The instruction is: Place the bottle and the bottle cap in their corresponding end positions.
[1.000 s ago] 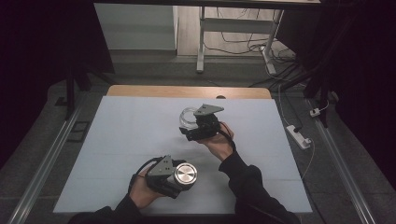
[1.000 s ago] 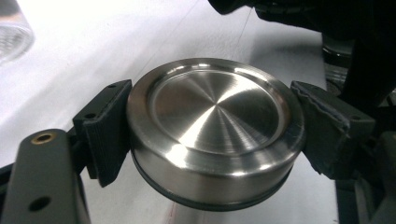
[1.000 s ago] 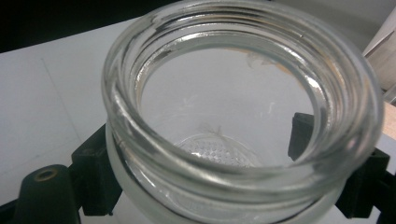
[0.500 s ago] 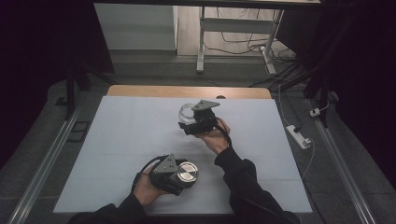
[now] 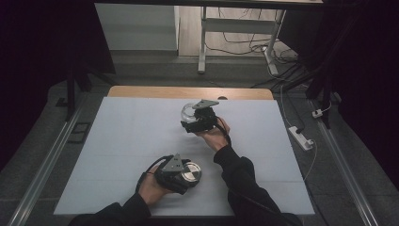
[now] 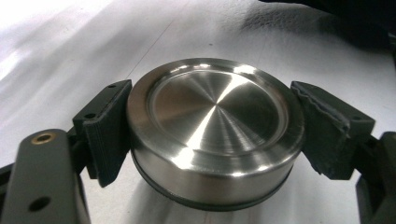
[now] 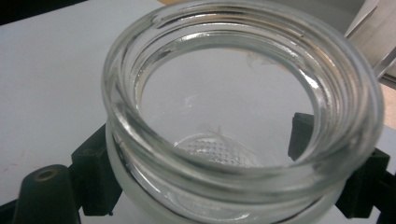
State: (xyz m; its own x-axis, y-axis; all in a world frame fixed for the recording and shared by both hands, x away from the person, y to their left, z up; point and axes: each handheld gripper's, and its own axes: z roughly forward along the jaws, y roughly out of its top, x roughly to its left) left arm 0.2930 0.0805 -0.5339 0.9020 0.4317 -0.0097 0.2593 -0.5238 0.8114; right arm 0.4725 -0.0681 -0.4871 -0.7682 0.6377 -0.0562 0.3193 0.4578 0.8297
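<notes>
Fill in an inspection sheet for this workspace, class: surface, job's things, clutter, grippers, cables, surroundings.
Surface: white table top, wooden strip at its far edge.
Job's things: steel lid and open, empty glass jar, apart.
Clutter: nothing seen.
Grippers: left gripper shut on the lid near the front edge; right gripper shut on the jar, mid-table.
Cables: power strip and loose cables on the floor.
Surroundings: grey floor, dark curtains, a stand's legs beyond.
</notes>
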